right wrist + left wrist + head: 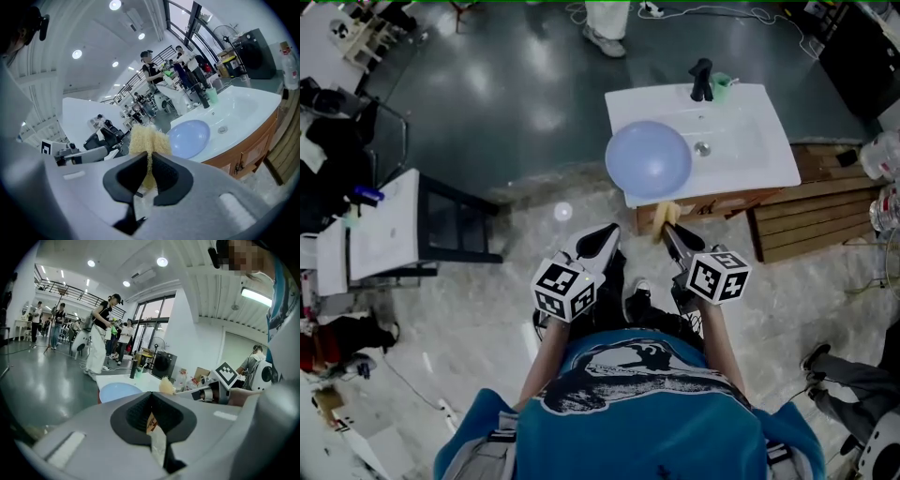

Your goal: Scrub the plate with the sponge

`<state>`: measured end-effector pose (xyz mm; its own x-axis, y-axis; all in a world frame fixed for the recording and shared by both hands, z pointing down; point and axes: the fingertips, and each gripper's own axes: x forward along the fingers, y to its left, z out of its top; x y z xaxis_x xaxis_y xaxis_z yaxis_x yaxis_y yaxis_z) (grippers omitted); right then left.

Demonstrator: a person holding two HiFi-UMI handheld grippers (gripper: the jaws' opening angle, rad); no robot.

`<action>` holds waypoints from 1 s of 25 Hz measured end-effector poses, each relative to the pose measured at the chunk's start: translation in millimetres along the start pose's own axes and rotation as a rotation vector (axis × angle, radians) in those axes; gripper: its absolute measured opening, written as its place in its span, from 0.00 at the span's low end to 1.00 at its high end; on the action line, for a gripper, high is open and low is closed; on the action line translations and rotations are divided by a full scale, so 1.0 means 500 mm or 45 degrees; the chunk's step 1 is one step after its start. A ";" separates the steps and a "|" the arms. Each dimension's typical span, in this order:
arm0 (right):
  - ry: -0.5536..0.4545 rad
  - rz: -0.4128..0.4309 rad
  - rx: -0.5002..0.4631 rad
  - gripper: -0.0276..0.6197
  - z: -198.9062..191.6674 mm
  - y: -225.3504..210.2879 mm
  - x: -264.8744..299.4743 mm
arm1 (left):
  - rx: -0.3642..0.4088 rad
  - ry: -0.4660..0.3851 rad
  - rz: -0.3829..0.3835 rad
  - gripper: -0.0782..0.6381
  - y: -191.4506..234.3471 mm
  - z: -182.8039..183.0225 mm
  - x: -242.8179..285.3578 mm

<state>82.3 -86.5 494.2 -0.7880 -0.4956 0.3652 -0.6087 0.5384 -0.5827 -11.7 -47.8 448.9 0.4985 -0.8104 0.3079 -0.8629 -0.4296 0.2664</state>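
Note:
A pale blue plate (649,157) lies on the left end of the white sink (750,150), overhanging its edge. My right gripper (668,228) is shut on a yellow sponge (666,215), held just short of the sink's front, below the plate. In the right gripper view the sponge (147,139) sticks out between the pads, with the plate (190,137) beyond it. My left gripper (606,236) hangs to the left of the right one, short of the sink, shut with nothing in it. The left gripper view shows its jaws pressed together, with the plate (119,391) and the sponge (166,385) ahead.
A black faucet (701,80) and a green cup (723,84) stand at the sink's back. The sink rests on a wooden cabinet (712,204), with wooden slats (811,211) to its right. A white desk (384,230) stands at left. People stand farther off (101,333).

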 end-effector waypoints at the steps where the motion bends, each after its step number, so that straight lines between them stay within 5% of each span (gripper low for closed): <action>1: 0.000 -0.009 0.002 0.09 0.004 -0.007 0.008 | 0.002 0.007 -0.001 0.13 0.012 0.001 0.010; 19: 0.041 -0.284 0.015 0.09 0.112 -0.140 0.208 | 0.003 0.291 -0.068 0.28 0.326 -0.025 0.236; 25: 0.126 -0.409 -0.013 0.09 0.121 -0.216 0.273 | -0.110 0.429 -0.101 0.39 0.417 -0.063 0.324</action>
<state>46.2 -253.6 562.9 -0.5607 -0.5730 0.5978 -0.8278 0.3725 -0.4195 -108.0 -256.2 583.2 0.5756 -0.5926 0.5635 -0.8173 -0.4387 0.3736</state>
